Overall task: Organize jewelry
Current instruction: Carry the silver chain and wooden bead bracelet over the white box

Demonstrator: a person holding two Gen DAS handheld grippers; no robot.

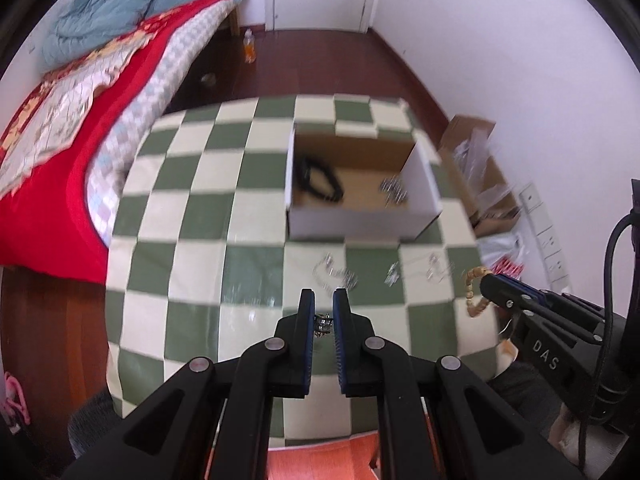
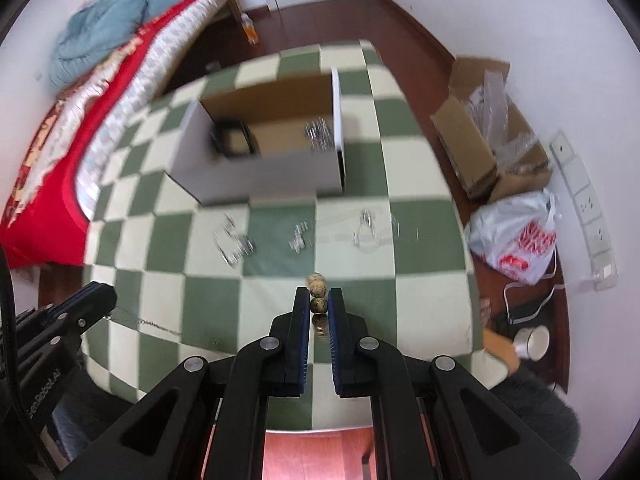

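My left gripper (image 1: 324, 300) is shut on a small silver jewel (image 1: 323, 324), and a thin chain (image 2: 156, 324) trails from the left gripper (image 2: 94, 300) in the right wrist view. My right gripper (image 2: 319, 300) is shut on a speckled tan bead bracelet (image 2: 318, 288), which also shows as the bead bracelet (image 1: 474, 292) in the left wrist view. Both grippers hang above the checkered table (image 1: 192, 208). Ahead stands an open white box (image 1: 360, 220) holding a black band (image 1: 320, 178) and a silver piece (image 1: 394, 190). Loose silver jewelry (image 2: 236, 244) lies in front of the white box (image 2: 260, 176).
A bed with a red cover (image 1: 52, 184) runs along the table's left side. On the floor to the right are a cardboard carton (image 2: 468, 148), a white plastic bag (image 2: 516, 236) and a white cup (image 2: 530, 342). A bottle (image 1: 249, 46) stands by the far door.
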